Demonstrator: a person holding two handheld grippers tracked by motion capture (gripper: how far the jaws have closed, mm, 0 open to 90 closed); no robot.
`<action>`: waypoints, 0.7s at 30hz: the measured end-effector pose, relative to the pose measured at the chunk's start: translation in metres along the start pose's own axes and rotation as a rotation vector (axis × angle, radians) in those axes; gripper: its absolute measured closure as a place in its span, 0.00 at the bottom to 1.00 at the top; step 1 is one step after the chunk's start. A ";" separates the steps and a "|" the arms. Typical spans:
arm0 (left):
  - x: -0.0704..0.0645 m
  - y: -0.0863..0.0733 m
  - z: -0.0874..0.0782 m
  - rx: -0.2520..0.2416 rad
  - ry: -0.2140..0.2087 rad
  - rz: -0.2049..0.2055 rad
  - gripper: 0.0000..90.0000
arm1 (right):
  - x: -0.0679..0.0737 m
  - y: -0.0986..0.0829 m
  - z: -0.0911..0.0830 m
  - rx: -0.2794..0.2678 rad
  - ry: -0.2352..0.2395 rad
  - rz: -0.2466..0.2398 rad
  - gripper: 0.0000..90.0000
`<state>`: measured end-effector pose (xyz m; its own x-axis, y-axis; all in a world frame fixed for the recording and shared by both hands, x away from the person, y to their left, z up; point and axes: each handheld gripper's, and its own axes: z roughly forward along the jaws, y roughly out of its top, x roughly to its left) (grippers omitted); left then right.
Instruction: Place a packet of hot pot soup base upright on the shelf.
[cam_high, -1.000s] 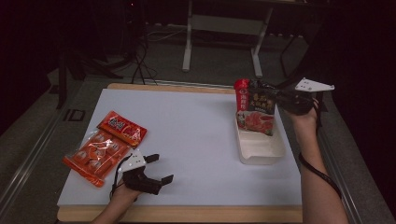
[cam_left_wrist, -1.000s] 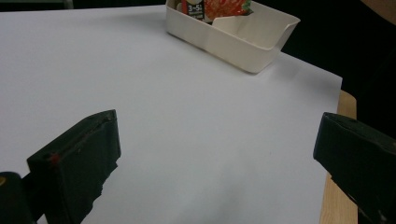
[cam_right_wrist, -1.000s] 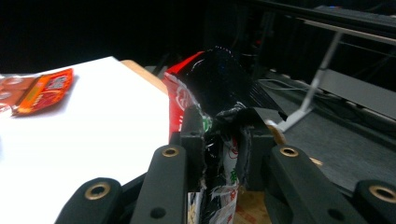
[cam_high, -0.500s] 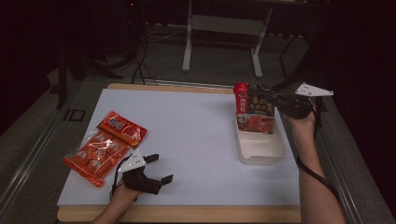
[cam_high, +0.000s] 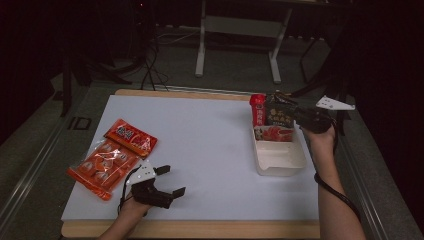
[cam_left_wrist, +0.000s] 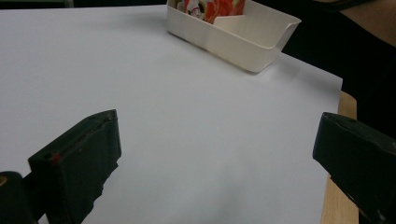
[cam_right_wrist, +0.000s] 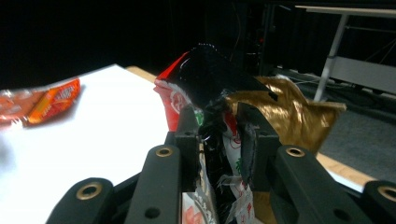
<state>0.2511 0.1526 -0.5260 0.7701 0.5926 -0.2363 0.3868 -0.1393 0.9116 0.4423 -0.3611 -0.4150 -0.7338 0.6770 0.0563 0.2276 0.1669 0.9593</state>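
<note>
My right gripper (cam_high: 299, 117) is shut on a dark snack packet (cam_high: 278, 114), held upright over the far end of a white bin (cam_high: 280, 161) on the right of the table. In the right gripper view the jaws (cam_right_wrist: 218, 140) pinch the black packet (cam_right_wrist: 210, 79), with a red packet (cam_right_wrist: 169, 95) and a gold packet (cam_right_wrist: 292, 112) right beside it. A red-and-white packet (cam_high: 273, 133) lies in the bin's far end. My left gripper (cam_high: 171, 180) rests open near the front edge, with nothing between its fingers (cam_left_wrist: 79, 161). The bin (cam_left_wrist: 243, 42) stands ahead of it.
Two orange snack packets (cam_high: 112, 157) lie overlapping on the left of the white sheet (cam_high: 210, 140), just left of my left gripper. The near half of the bin holds nothing. A wooden table edge (cam_high: 200, 227) runs along the front. Table legs and cables stand beyond the far edge.
My right gripper has sunk a little with the dark packet, closer to the bin's far end. The left gripper has stayed still.
</note>
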 end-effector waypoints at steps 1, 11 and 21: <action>0.000 0.000 0.000 0.002 0.001 -0.001 0.02 | 0.000 -0.001 -0.001 -0.003 -0.008 0.001 0.79; 0.002 0.000 0.002 0.002 -0.013 -0.014 0.02 | 0.010 0.008 -0.014 0.061 -0.121 0.034 0.58; 0.000 0.007 -0.002 0.028 -0.045 -0.070 0.02 | 0.031 0.048 -0.037 -0.004 -0.128 0.025 0.42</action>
<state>0.2528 0.1531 -0.5193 0.7626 0.5654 -0.3144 0.4537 -0.1210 0.8829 0.4069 -0.3590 -0.3568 -0.6404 0.7668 0.0446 0.2420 0.1464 0.9592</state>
